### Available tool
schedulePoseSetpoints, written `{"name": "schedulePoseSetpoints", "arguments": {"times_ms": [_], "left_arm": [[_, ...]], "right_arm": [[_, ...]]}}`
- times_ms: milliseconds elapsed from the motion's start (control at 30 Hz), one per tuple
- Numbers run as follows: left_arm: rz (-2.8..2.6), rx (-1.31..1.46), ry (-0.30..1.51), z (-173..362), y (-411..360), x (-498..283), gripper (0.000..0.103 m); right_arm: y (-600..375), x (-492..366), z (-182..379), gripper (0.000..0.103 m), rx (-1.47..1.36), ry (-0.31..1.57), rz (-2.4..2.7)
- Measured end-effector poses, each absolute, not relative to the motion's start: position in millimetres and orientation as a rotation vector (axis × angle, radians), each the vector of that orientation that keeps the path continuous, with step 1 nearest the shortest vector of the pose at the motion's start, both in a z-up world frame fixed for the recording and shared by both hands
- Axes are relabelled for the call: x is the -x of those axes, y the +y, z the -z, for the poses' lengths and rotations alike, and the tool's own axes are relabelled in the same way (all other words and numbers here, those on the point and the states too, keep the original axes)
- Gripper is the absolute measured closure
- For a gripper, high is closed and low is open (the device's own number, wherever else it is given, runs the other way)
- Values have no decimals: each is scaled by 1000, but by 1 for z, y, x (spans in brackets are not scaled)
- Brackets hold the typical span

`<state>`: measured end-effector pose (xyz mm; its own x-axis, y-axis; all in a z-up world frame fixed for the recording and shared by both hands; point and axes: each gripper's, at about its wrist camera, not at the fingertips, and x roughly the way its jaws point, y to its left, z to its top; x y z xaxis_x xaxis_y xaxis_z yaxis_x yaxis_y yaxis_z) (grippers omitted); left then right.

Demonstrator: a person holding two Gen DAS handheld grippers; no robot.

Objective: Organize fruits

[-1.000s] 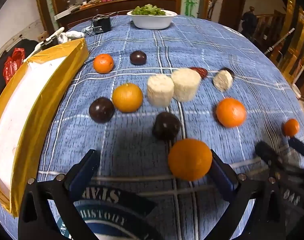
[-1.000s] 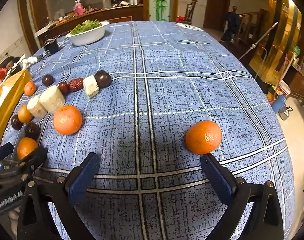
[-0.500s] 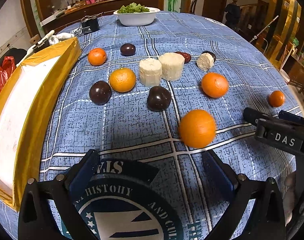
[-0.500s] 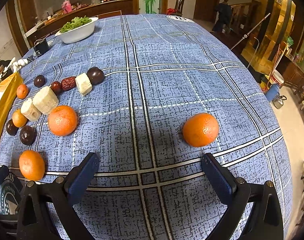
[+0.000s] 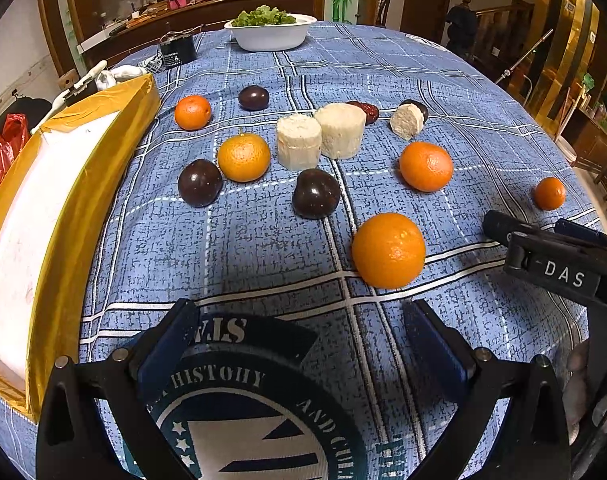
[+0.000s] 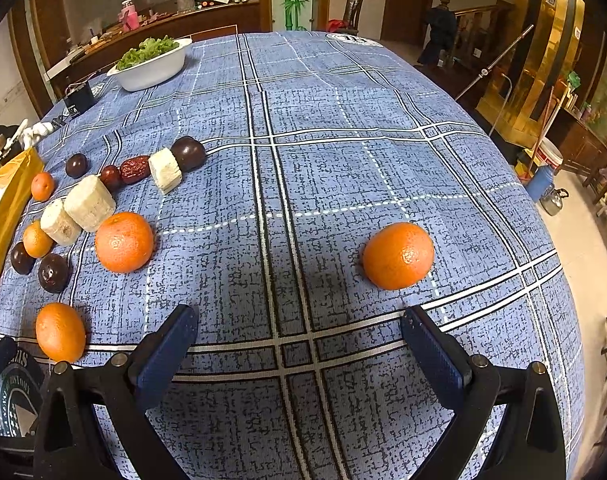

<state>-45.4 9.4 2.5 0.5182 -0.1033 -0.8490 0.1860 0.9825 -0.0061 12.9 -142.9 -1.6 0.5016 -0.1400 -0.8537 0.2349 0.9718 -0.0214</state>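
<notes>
Fruit lies scattered on a blue checked tablecloth [image 5: 263,248]. In the left wrist view my left gripper [image 5: 299,344] is open and empty, low over the cloth, with a large orange [image 5: 388,250] just beyond its right finger. Farther off lie dark plums [image 5: 315,193], more oranges [image 5: 243,157] and pale cut cylinders [image 5: 299,142]. My right gripper [image 6: 299,348] is open and empty too, and a lone orange [image 6: 398,255] rests just ahead of its right finger. The right gripper's body [image 5: 559,268] shows at the left view's right edge.
A yellow box with a white inside [image 5: 43,216] lies along the left side of the table. A white bowl of greens [image 5: 269,32] and a small black device [image 5: 178,51] stand at the far end. The table's right edge [image 6: 563,280] drops to the floor.
Both grippers have pulled back and risen a little, so the fruit sits farther ahead. The large orange is no longer between the left gripper's fingers but beyond them. Both stay open.
</notes>
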Motion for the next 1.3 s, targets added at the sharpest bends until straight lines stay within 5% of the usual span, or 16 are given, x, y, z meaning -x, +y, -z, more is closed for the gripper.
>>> {"name": "schedulePoseSetpoints", "arguments": {"times_ms": [833, 1300], "left_arm": [[191, -5, 982, -9, 25, 53, 1], [195, 210, 419, -185, 193, 173, 7]], "right_arm": [[-143, -14, 1, 0, -105, 1023, 227], [-115, 50, -52, 11, 45, 765, 441]]}}
